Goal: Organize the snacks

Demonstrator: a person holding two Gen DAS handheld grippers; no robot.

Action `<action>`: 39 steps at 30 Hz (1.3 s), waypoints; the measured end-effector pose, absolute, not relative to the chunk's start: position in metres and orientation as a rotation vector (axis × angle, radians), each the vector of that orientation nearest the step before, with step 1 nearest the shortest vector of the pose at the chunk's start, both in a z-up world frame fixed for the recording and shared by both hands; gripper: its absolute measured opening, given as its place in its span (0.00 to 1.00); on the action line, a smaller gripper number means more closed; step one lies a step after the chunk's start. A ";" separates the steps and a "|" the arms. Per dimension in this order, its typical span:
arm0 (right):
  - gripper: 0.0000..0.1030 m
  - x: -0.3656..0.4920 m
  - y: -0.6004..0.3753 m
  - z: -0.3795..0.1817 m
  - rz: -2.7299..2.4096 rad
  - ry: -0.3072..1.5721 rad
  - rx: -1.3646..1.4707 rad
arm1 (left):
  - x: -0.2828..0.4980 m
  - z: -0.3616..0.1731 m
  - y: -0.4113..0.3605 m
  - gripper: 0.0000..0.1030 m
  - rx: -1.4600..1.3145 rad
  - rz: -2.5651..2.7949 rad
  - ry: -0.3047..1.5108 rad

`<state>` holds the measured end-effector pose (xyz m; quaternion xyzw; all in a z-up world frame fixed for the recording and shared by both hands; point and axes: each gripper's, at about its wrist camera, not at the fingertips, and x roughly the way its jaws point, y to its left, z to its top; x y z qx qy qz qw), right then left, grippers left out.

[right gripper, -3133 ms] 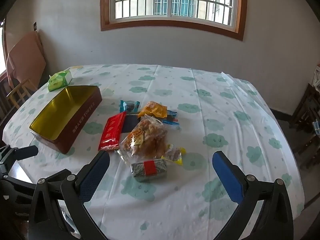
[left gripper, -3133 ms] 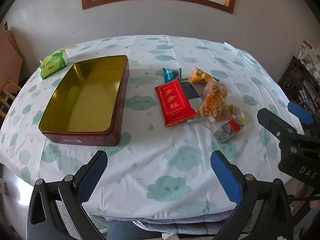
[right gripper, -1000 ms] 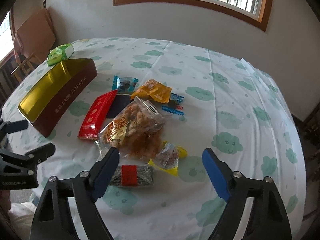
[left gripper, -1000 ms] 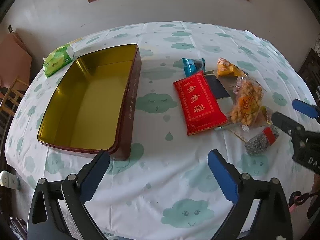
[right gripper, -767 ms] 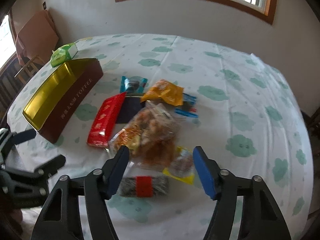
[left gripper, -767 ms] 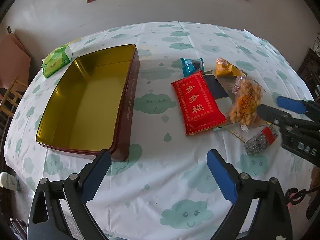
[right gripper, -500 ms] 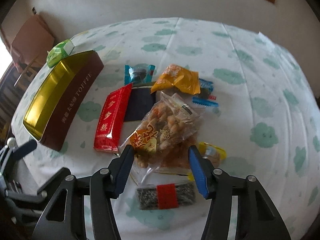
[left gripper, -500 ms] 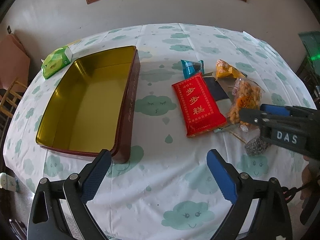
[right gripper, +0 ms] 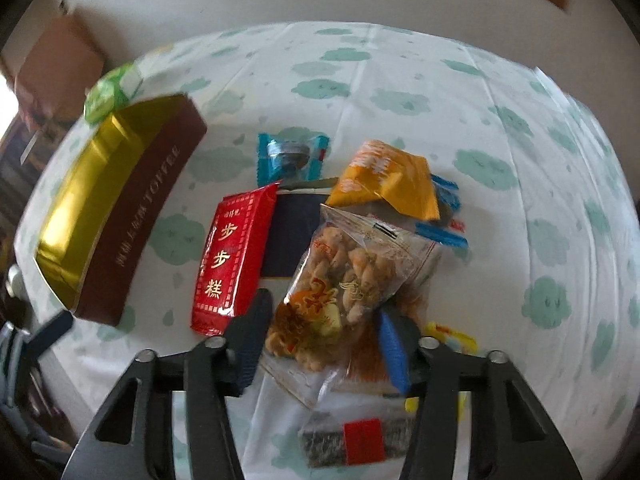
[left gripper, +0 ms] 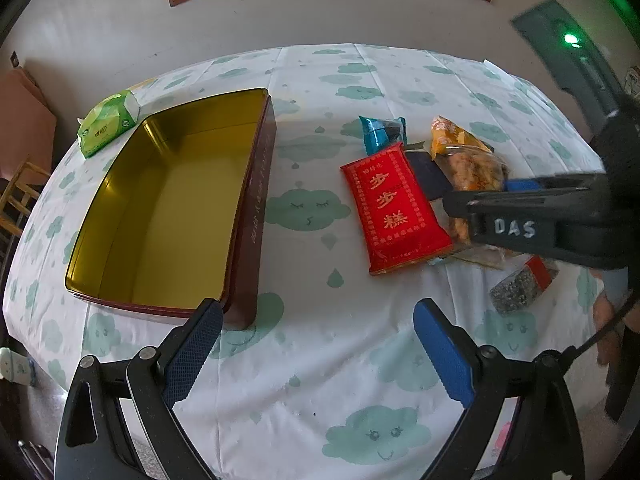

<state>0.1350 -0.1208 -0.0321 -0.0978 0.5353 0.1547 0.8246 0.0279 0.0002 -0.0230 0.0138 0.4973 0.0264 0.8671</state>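
Observation:
An open gold-lined toffee tin [left gripper: 168, 208] [right gripper: 120, 208] sits on the left of the cloud-print table. To its right lies a snack pile: a red packet [left gripper: 394, 204] [right gripper: 232, 256], a clear bag of fried twists [right gripper: 348, 280] [left gripper: 474, 168], an orange packet [right gripper: 388, 180], a teal packet [right gripper: 290, 154], a dark flat packet [right gripper: 292, 236] and a grey bar with a red band [right gripper: 360, 440] [left gripper: 524, 280]. My right gripper [right gripper: 320, 340] straddles the near end of the twists bag, fingers close beside it. My left gripper [left gripper: 316, 348] is open and empty near the table's front edge.
A green tissue pack [left gripper: 106, 124] lies beyond the tin at the far left. Small blue [right gripper: 442, 236] and yellow [right gripper: 452, 338] wrapped sweets lie right of the twists bag. A wooden chair [left gripper: 18, 196] stands left of the table.
My right gripper has dropped toward the snack pile and its fingers have narrowed around the near end of the twists bag. My left gripper has barely moved.

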 end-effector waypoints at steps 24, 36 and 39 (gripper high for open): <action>0.38 0.150 -0.109 -0.042 0.494 0.974 -0.592 | 0.032 -0.022 -0.012 0.92 -0.010 0.021 1.038; 0.38 0.153 -0.112 -0.042 0.542 0.955 -0.574 | 0.038 -0.027 -0.017 0.90 -0.049 0.028 1.061; 0.38 0.155 -0.115 -0.042 0.552 0.964 -0.544 | 0.040 -0.029 -0.017 0.90 -0.060 0.027 1.065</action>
